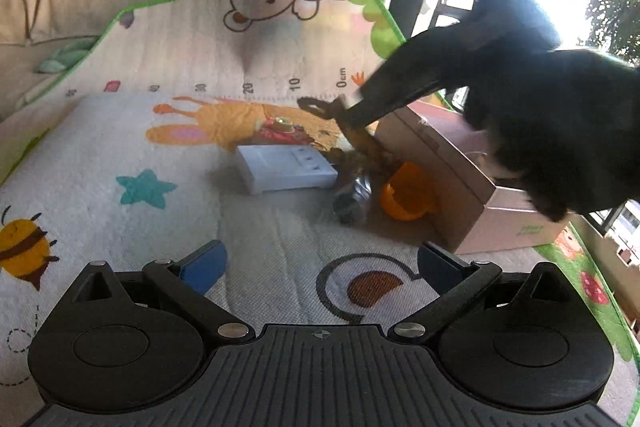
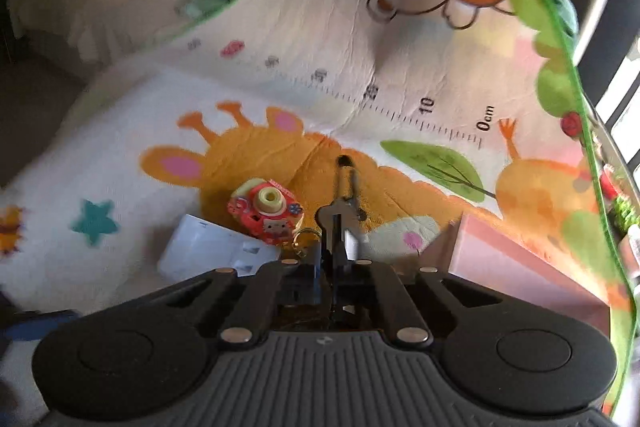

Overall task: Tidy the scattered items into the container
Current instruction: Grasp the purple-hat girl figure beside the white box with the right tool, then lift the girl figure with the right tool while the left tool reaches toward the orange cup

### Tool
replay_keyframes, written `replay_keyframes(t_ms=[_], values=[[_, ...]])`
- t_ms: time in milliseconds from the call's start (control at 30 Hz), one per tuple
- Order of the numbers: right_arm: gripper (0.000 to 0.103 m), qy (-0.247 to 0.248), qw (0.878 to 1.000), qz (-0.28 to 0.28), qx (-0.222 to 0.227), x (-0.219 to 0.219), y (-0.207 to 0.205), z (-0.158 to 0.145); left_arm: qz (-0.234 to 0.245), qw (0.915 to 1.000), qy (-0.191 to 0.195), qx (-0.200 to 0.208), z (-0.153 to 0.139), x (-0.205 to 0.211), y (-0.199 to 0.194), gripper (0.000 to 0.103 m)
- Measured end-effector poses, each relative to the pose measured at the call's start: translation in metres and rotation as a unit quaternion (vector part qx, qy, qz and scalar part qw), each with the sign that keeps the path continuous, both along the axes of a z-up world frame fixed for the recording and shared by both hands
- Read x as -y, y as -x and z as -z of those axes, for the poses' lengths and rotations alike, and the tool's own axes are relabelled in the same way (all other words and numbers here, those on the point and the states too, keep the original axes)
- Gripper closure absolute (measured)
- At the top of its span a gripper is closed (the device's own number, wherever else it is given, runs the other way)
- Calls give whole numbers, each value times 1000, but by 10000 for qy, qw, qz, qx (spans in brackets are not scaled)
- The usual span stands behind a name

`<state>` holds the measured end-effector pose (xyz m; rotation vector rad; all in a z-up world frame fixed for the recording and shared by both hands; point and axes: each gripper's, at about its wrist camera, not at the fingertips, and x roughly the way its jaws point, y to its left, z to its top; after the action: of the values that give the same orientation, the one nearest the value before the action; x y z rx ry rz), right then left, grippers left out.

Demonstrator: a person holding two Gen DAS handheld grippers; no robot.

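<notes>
My right gripper [image 2: 338,247] is clamped fully together on a thin dark object [image 2: 343,203], something flat with a rounded end that sticks out past the fingertips; it looks like a key or small tool, but I cannot say which. From the left wrist view the same piece reads as a brown, loop-ended shape hanging from the gripper's tip over the mat. I judge it is pinched at one end so it can be carried to the pink box [image 2: 520,259], which sits just to the right with a cardboard flap standing open toward the clutter.

My left gripper [image 1: 320,267] hangs low over the play mat [image 1: 140,131] with its blue-padded fingers spread wide and nothing between them, likely waiting its turn.

The remaining scattered items lie in a tight cluster near the box: a red toy camera [image 2: 266,213], a white rectangular case [image 2: 208,251] touching it, a small gold ring [image 2: 306,239], an orange cup [image 1: 406,193] on its side and a dark glossy item [image 1: 352,199] beside it.

Much is unclear. The right arm's black bulk blocks most of the box interior in the left view, so I cannot tell what is already inside. Window glare washes out the upper right, and both views are slightly blurred.
</notes>
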<state>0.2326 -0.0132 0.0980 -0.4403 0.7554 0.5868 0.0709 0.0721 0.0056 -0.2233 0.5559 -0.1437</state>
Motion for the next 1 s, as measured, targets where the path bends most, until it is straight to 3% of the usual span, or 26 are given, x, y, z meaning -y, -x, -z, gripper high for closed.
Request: replay_keyframes(t_ms=[133, 200, 333, 400, 467, 533, 567, 733, 800, 1000], values=[[100, -1004, 9945, 52, -309, 51, 28, -34, 10, 10000, -26, 64, -1, 1, 2, 0], [100, -1603, 9851, 168, -593, 87, 46, -46, 59, 9999, -9, 147, -2, 1, 5, 0], [100, -2824, 9449, 579, -1548, 178, 83, -38, 230, 9994, 17, 269, -6, 3, 13, 0], [100, -3051, 9296, 846, -1888, 216, 101, -18, 317, 9992, 80, 222, -8, 7, 19, 0], [98, -2818, 9352, 1250, -1742, 246, 122, 2, 365, 9992, 108, 144, -9, 14, 24, 0], [88, -2202, 9551, 1570, -1211, 263, 141, 15, 442, 9990, 63, 37, -9, 23, 30, 0], [77, -1924, 9626, 1653, -956, 269, 150, 19, 481, 9988, 3, -18, -9, 28, 32, 0], [51, -1514, 9802, 1226, -362, 270, 173, 26, 524, 9976, -391, -223, -8, 49, 42, 0], [19, -1470, 9851, 854, -248, 261, 181, 28, 537, 9972, -446, -260, -8, 52, 46, 0], [15, -885, 9954, -127, -356, 241, 180, 46, 541, 9956, -659, -397, -11, 56, 59, 0]])
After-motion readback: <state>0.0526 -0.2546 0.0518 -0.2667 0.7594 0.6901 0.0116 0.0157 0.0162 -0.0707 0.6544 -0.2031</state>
